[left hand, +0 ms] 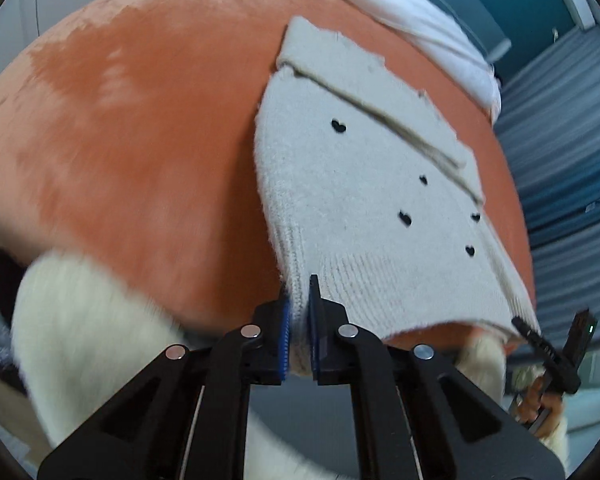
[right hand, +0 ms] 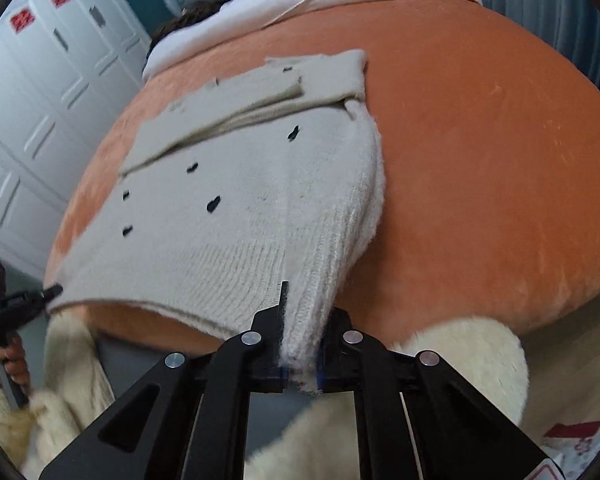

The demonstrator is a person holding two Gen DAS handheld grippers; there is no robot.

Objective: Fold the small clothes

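On the left, the left gripper (left hand: 299, 334) is squeezed shut on one bottom corner of the sweater (left hand: 364, 184). The knit edge is pinched between its blue pads (left hand: 285, 340). The sweater is cream with small black hearts, and it lies flat on the orange bed (left hand: 140, 128). Its sleeves are already laid across the top part. From this gripper, the sweater spreads away to the front and to the right. On the right, the right gripper (right hand: 302, 354) is clamped on the other bottom corner, and here the sweater spreads to the front and to the left. Both bottom corners hang just past the near edge of the bed. The next step is probably to fold the bottom up over the top. To do it well, both grippers should lift together, stay level, keep the hem tight between them, and carry it straight up to the sleeves so the edges line up.
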